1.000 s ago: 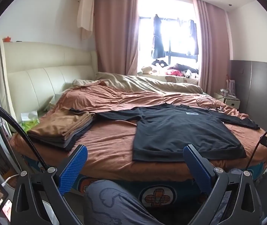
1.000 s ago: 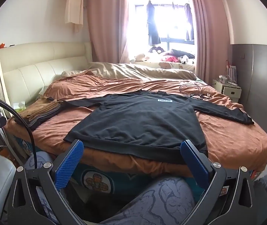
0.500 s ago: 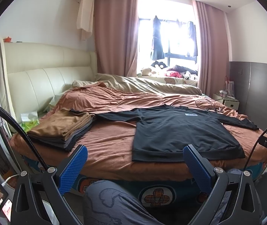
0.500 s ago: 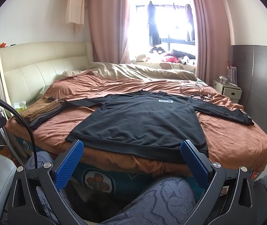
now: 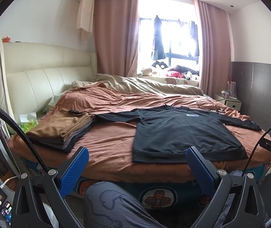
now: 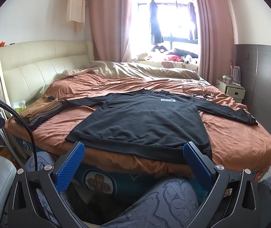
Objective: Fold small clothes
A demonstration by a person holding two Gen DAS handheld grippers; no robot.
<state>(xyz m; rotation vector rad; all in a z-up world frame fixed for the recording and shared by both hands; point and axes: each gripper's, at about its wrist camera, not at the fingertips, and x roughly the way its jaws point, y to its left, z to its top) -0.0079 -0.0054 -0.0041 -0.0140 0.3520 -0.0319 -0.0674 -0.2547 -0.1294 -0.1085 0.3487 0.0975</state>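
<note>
Short of bed edge: both hand-held grippers, left [image 5: 137, 168] and right [image 6: 134, 161], wide open, empty.

You face strong daylight from the window [image 5: 173, 43], blown out to white glare. The curtains [image 6: 106, 22] glow pink; nearer surfaces sit dimmer. Fisheye bending curves the walls, and black vignette fills every corner.

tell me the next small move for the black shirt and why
Probably bring the left gripper forward to the left sleeve. The black shirt lies flat and unfolded, its sleeve end resting on the folded stack, and both grippers are open, holding nothing.
</note>
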